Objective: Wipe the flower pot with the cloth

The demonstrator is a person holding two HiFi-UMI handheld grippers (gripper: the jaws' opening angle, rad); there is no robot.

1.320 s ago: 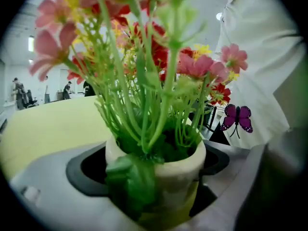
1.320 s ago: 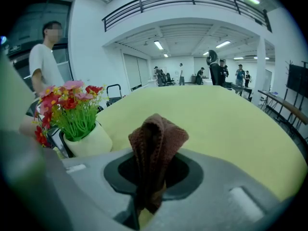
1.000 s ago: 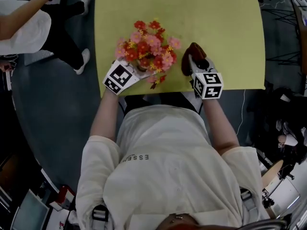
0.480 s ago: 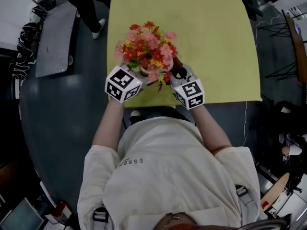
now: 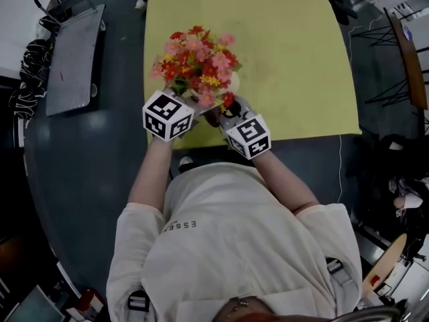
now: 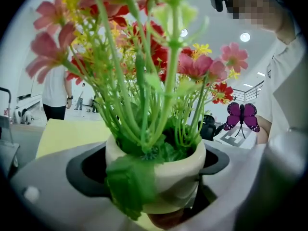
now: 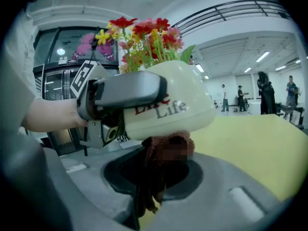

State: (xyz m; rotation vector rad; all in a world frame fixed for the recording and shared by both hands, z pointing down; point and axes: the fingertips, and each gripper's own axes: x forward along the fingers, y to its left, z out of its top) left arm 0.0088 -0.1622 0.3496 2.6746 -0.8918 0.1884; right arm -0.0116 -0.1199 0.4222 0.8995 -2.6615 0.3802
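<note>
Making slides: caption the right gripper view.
Right gripper holds a dark red cloth against the tilted flower pot gripped by the left gripper.

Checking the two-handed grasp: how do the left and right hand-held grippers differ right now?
The left hand-held gripper is shut on the cream flower pot, jaws clamping its sides; the right hand-held gripper is shut on the dark red cloth. The left one only holds the pot; the right one presses its cloth against the pot's lower part. Both are at the near edge of the yellow table.
</note>
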